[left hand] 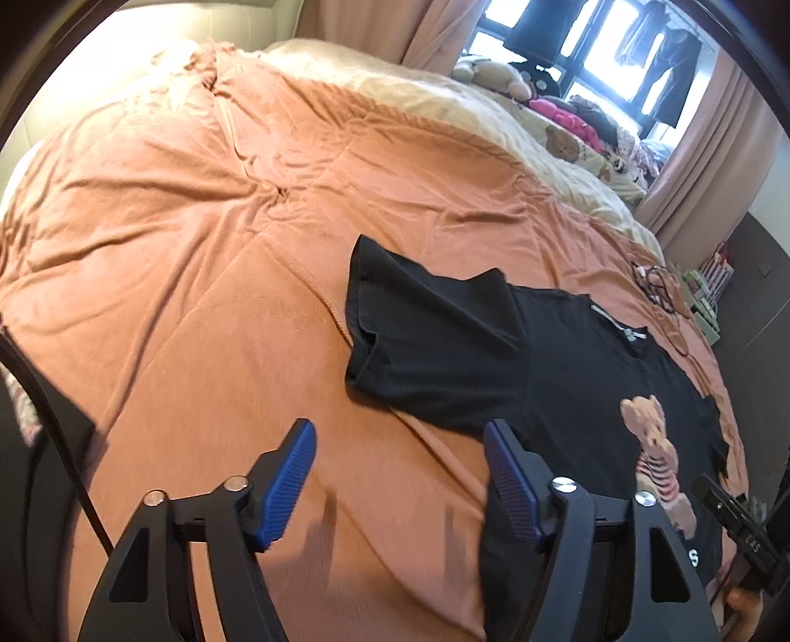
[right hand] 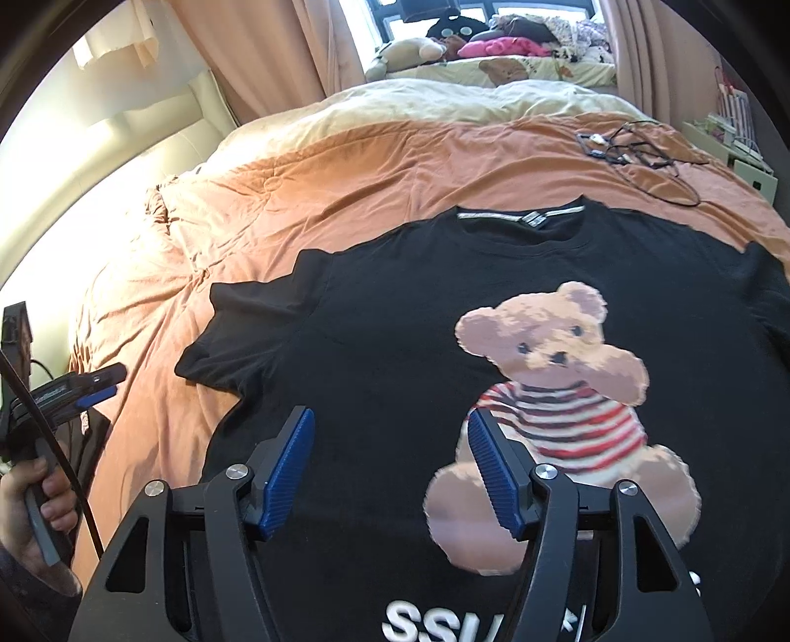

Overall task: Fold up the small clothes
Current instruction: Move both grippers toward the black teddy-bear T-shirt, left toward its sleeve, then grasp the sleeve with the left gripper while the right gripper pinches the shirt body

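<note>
A black T-shirt [right hand: 395, 321] with a teddy-bear print [right hand: 553, 395] lies face up and spread flat on the orange bedspread [right hand: 345, 197], collar toward the far side. My right gripper [right hand: 390, 420] hovers open above the shirt's chest, left of the bear, with nothing between its blue pads. My left gripper [left hand: 397, 434] is open too. It hangs over the bedspread [left hand: 197, 247] at the shirt's [left hand: 469, 345] left side seam, below the sleeve [left hand: 395, 306], its right finger above the black cloth. In the right wrist view a hand [right hand: 29, 503] holds the left gripper [right hand: 111, 381] at the far left.
A tangle of dark cables [right hand: 637, 153] lies on the bedspread beyond the shirt's right shoulder. A cream duvet [right hand: 444, 103], plush toys and a clothes pile [right hand: 493, 47] fill the far end under the window. A small shelf [right hand: 740, 148] stands by the bed's right edge.
</note>
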Demonstrator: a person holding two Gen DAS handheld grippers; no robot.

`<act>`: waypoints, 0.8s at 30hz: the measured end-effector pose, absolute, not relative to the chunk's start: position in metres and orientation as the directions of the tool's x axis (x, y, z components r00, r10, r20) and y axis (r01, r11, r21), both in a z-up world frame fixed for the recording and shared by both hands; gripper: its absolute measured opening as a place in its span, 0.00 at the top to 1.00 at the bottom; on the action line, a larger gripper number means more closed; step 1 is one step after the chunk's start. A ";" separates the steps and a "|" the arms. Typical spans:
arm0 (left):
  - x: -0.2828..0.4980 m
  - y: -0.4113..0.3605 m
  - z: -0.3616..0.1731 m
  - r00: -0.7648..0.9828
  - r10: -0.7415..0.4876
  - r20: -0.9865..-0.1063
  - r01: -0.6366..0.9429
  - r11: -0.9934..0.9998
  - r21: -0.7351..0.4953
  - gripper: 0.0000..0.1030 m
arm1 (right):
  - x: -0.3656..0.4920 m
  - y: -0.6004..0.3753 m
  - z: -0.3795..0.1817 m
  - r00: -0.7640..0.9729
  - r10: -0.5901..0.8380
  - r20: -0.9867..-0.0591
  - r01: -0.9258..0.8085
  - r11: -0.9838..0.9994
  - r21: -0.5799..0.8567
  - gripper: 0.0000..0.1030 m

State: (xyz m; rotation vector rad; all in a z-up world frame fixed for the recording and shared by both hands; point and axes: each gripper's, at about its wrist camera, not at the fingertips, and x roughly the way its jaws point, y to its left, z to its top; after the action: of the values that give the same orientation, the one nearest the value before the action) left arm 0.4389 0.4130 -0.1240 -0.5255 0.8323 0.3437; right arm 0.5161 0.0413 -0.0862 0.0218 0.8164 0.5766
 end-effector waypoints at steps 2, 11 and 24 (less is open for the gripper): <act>0.451 0.423 -0.136 0.619 0.069 -0.782 -0.492 0.811 -0.317 0.35 | 0.525 0.052 -0.093 0.527 0.496 -0.690 -0.481 0.844 0.239 0.47; 0.487 0.450 -0.172 0.591 0.039 -0.806 -0.500 0.802 -0.328 0.36 | 0.563 0.105 -0.124 0.449 0.531 -0.719 -0.490 0.819 0.300 0.67; 0.478 0.459 -0.182 0.545 0.044 -0.837 -0.533 0.789 -0.306 1.00 | 0.584 0.165 -0.147 0.401 0.545 -0.736 -0.501 0.803 0.322 0.72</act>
State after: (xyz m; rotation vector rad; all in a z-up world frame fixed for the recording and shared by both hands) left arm 0.4778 0.4593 -0.1818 -0.5829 0.9411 0.3661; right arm 0.5840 0.1649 -0.1475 0.0527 0.9507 0.6615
